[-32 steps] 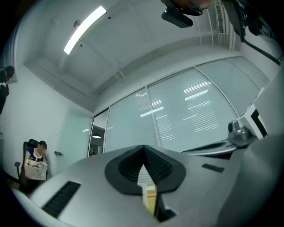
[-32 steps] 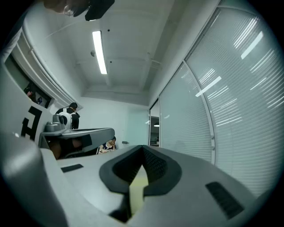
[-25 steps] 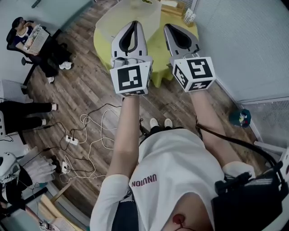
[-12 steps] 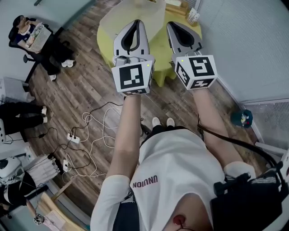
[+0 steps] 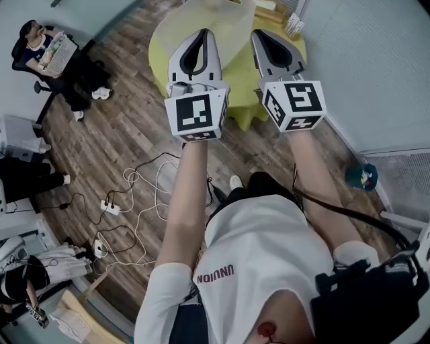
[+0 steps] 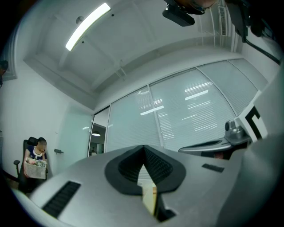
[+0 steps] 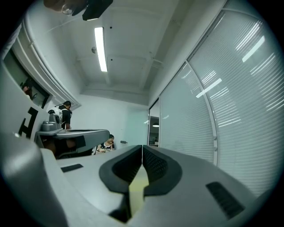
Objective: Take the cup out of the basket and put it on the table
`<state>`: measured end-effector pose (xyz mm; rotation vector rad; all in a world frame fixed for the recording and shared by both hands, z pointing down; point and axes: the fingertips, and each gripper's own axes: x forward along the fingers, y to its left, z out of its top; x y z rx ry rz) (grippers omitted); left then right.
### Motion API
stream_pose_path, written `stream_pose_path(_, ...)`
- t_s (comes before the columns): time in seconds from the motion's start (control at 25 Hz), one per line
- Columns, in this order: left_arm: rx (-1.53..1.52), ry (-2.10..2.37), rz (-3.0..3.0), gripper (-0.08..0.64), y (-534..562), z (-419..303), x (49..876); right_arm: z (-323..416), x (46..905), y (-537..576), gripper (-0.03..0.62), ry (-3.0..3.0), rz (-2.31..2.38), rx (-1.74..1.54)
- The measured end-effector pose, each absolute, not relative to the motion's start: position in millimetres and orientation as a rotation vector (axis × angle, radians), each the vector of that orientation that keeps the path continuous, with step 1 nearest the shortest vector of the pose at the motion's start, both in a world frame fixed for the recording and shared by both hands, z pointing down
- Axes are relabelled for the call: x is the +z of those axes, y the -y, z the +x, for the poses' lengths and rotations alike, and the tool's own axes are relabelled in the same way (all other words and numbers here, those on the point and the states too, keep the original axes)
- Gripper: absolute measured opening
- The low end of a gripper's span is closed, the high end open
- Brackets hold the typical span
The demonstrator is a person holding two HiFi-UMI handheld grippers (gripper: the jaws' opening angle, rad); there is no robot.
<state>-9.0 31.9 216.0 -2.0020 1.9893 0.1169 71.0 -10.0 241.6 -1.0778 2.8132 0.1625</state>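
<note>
In the head view I hold both grippers up side by side over the near edge of a round yellow-green table (image 5: 236, 75). My left gripper (image 5: 201, 32) is shut with nothing in it, and its pads meet at the tip in the left gripper view (image 6: 143, 149). My right gripper (image 5: 258, 32) is also shut and empty, with its pads together in the right gripper view (image 7: 142, 148). A pale sheet (image 5: 195, 20) covers the table's left part. Small items (image 5: 293, 25) sit at the table's far edge, cut off by the frame. I cannot make out a basket or a cup.
Cables and power strips (image 5: 107, 207) lie on the wooden floor to the left. A seated person (image 5: 47, 57) is at the far left. A teal object (image 5: 361, 176) sits on the floor by the glass wall with blinds (image 5: 376, 74) on the right.
Both grippers have drifted slightly up and to the right toward the table and stayed shut. The person's feet below have shifted.
</note>
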Motion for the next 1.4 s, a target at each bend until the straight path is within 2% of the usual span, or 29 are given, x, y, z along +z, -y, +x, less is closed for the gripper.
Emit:
stream_pose_path(0.36,0.113,-1.998,-1.981,0.012,-22,-27,215,54,250,24,0.02,-2.821,-1.091,0.153)
stream_pose_path(1.4,0.016,-2.232,-1.847,0.012,126,-126,236,-49,257,197,0.02,-2.959,-0.831,0.057)
